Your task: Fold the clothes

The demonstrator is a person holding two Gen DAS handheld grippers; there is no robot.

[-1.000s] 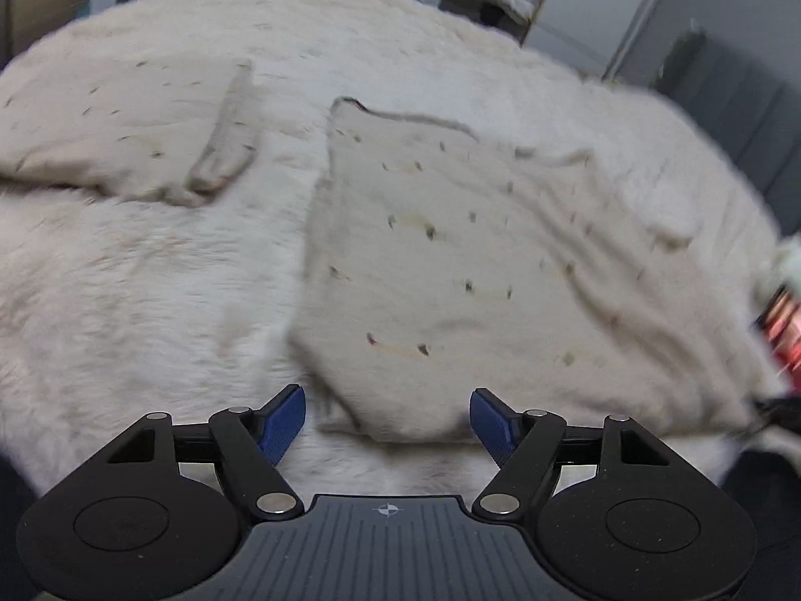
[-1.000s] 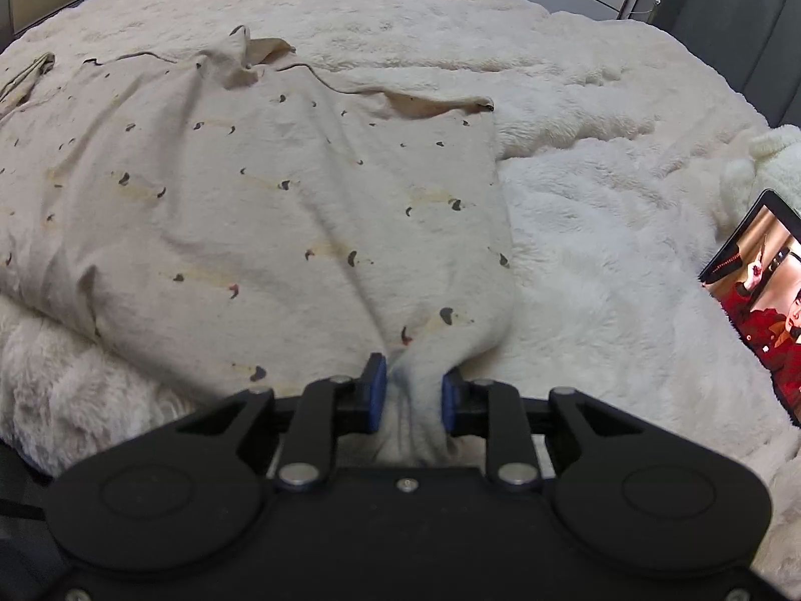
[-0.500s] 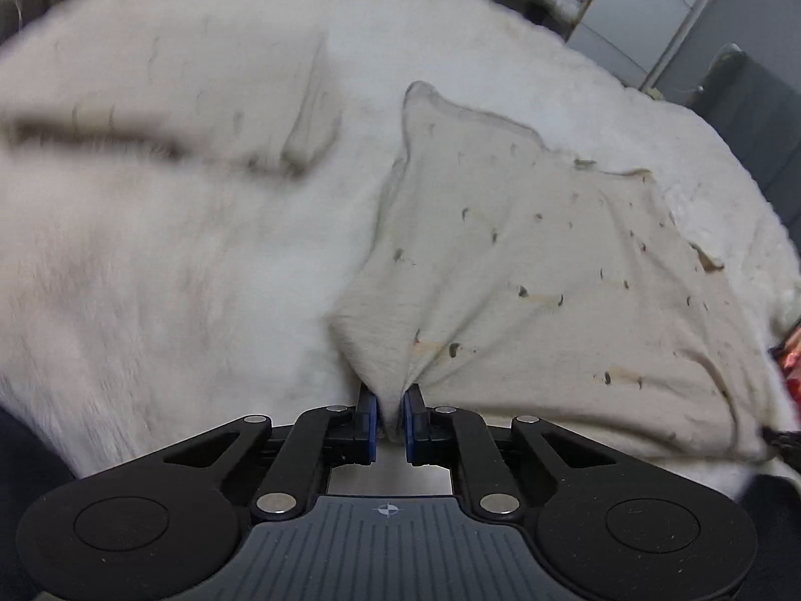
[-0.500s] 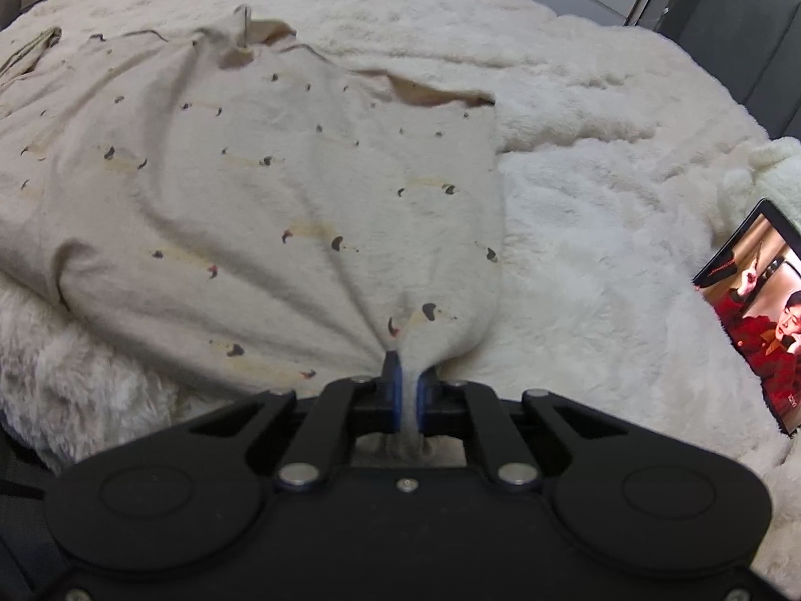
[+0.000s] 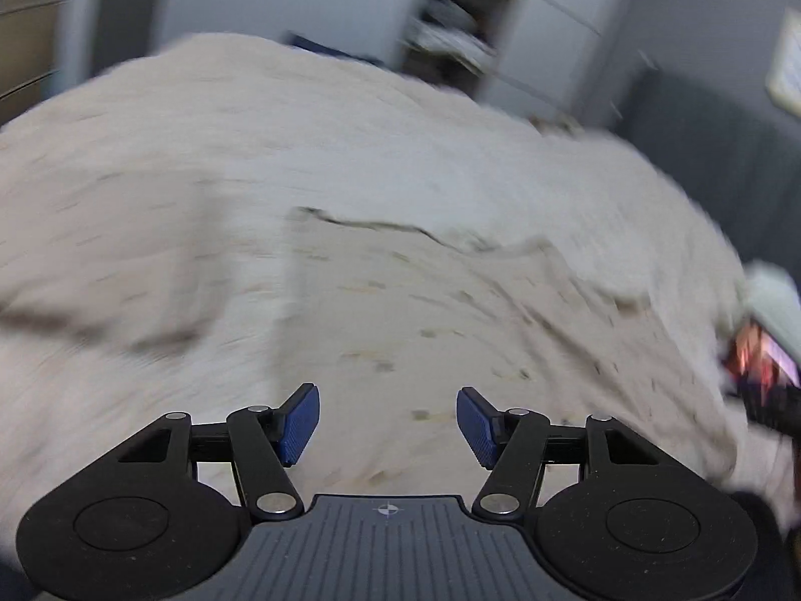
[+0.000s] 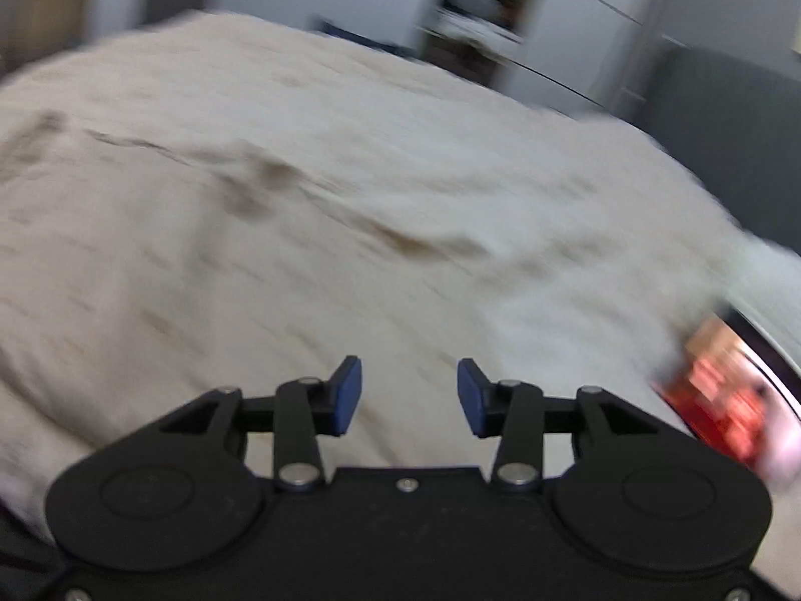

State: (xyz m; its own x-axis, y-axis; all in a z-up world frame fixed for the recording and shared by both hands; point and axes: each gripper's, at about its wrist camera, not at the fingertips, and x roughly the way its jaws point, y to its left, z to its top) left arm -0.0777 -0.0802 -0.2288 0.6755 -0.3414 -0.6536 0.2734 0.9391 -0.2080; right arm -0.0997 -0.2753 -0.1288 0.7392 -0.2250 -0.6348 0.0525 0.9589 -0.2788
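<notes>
A beige garment (image 5: 440,310) with small dark prints lies flat on the fluffy white blanket (image 5: 350,125), blurred by motion. My left gripper (image 5: 388,423) hangs above the garment's near left part, its jaws opening with no cloth between the blue pads. In the right wrist view the same garment (image 6: 200,270) spreads left and ahead. My right gripper (image 6: 409,395) is above its near right edge, its jaws opening too, with nothing pinched between them.
A second beige piece (image 5: 100,270) lies on the blanket to the left. A lit screen (image 6: 726,395) leans at the right edge of the bed. Shelves (image 5: 450,25) and a dark headboard (image 6: 726,115) stand behind.
Both grippers held the garment's near edge half a second ago. Both have let go, opened, and lifted so that more of the room shows.
</notes>
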